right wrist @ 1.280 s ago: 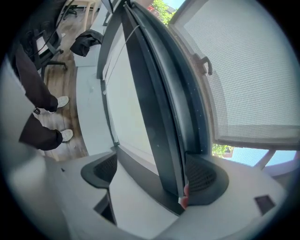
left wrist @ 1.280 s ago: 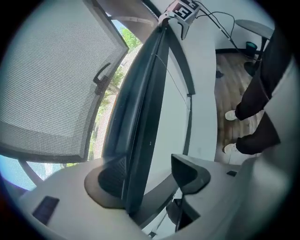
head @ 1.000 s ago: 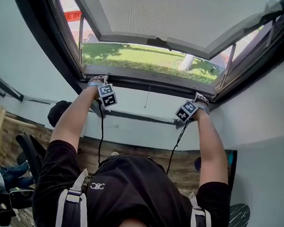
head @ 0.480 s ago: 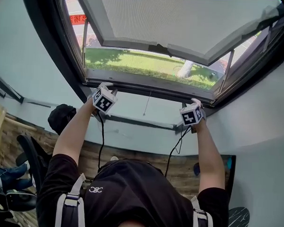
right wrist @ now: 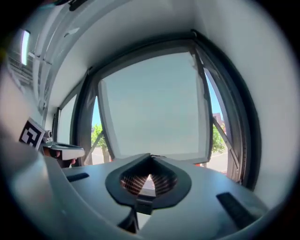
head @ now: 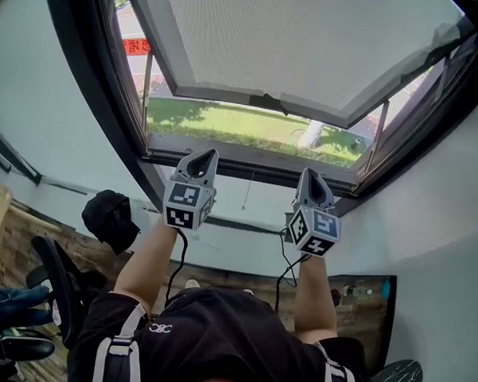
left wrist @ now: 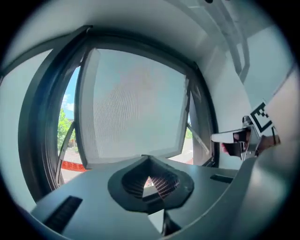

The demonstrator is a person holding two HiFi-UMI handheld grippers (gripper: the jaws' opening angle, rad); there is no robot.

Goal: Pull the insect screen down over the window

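The insect screen [head: 307,40] is a pale mesh sheet that covers the upper part of the window. Its bottom bar [head: 227,94] has a small dark handle [head: 269,101] at mid width, and grass shows below it. My left gripper [head: 203,155] and right gripper [head: 308,175] are raised side by side under the sill [head: 248,157], both pointing up at the screen. Both are shut with nothing between the pads. In the left gripper view the shut left gripper [left wrist: 149,161] points at the screen [left wrist: 136,108]. In the right gripper view the shut right gripper [right wrist: 150,159] faces the screen [right wrist: 154,112].
A dark window frame [head: 90,87] surrounds the opening, with metal stays [head: 376,132] at the right side. A thin cord [head: 245,190] hangs below the sill. A black cap [head: 110,217] hangs on the left wall, and an office chair [head: 59,290] stands lower left.
Both grippers have left the sill, come back toward me and turned to point up at the screen. Their jaws have gone from open to shut.
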